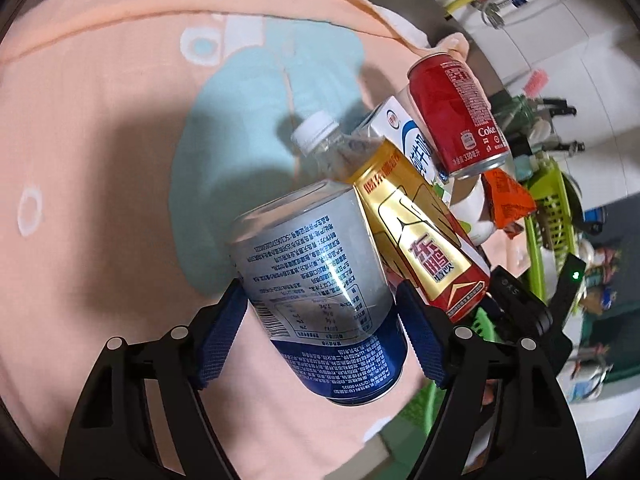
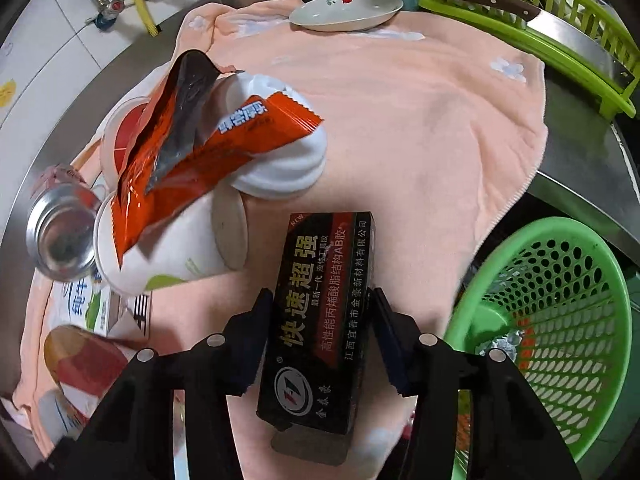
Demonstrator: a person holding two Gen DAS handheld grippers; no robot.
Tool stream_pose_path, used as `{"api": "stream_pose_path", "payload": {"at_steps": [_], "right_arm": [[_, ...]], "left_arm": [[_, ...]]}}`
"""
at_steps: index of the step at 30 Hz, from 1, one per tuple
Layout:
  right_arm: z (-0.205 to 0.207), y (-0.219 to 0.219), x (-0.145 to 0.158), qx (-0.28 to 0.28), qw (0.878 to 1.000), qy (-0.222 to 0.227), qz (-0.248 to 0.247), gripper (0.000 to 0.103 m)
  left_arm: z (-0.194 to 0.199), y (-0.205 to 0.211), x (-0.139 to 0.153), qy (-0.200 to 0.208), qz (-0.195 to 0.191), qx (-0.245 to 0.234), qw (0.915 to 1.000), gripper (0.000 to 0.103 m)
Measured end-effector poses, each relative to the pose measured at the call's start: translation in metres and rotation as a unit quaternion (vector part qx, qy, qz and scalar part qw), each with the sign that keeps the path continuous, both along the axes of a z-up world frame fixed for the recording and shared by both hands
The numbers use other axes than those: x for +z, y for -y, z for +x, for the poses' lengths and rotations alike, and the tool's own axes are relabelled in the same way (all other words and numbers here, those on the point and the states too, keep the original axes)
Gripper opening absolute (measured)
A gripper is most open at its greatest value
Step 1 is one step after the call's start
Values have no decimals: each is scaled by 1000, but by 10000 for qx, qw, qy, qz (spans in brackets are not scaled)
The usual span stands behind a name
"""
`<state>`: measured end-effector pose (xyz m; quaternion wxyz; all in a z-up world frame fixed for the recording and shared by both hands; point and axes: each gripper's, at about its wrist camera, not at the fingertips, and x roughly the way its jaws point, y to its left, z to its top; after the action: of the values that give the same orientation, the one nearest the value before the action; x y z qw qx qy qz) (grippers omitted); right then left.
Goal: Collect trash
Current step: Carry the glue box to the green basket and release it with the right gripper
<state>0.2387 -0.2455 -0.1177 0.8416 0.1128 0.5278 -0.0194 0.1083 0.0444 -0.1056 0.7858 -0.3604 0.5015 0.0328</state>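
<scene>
Nearest the left gripper [image 1: 320, 320], jaws clamped on a silver-and-blue can [image 1: 316, 280], held tilted above the peach towel [image 1: 100, 160]. Gold can [image 1: 420, 236] leans against it; lifting could topple that one into the clear bottle [image 1: 320, 140] and red Coke can [image 1: 456, 112] behind. Right gripper [image 2: 320, 340] pinches a black glue box [image 2: 324, 312] near the towel's right edge. Green basket [image 2: 560, 320] sits just past that edge; a loose grip might drop the box short. Farther back, orange wrapper [image 2: 192, 152] lies over white cups [image 2: 280, 160].

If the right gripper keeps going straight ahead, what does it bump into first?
The right gripper, holding the black box, points across the peach towel toward the white plate. Probably the plate first, though depth is unclear.
</scene>
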Motion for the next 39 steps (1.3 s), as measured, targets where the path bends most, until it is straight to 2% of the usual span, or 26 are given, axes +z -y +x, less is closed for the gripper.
{"api": "stream_pose_path", "payload": {"at_steps": [4, 10, 16, 23, 28, 32, 36, 39], "right_arm": [[-19, 17, 8, 168, 9995, 235, 148, 46], [-47, 56, 16, 256, 9975, 484, 437, 46], [-87, 121, 5, -34, 9989, 420, 208, 46], [-112, 174, -26, -400, 9989, 147, -218, 47], [-119, 198, -43, -550, 9982, 48, -255, 48], [-127, 210, -44, -630, 9979, 123, -98, 61], [-139, 223, -38, -701, 9971, 278, -137, 63], [-153, 231, -29, -771, 9960, 442, -37, 68]], "left_arm": [[-4, -7, 8, 189, 83, -200, 9996, 74], [-16, -10, 15, 436, -206, -412, 9980, 74], [-28, 14, 24, 700, -410, -866, 9929, 74], [-19, 74, 40, 961, -691, -1662, 9790, 74], [-3, 129, 47, 1042, -740, -2181, 9675, 74], [10, 172, 47, 1035, -760, -2624, 9564, 74], [24, 220, 41, 981, -586, -3036, 9459, 74], [33, 256, 26, 792, -529, -3357, 9371, 74]]}}
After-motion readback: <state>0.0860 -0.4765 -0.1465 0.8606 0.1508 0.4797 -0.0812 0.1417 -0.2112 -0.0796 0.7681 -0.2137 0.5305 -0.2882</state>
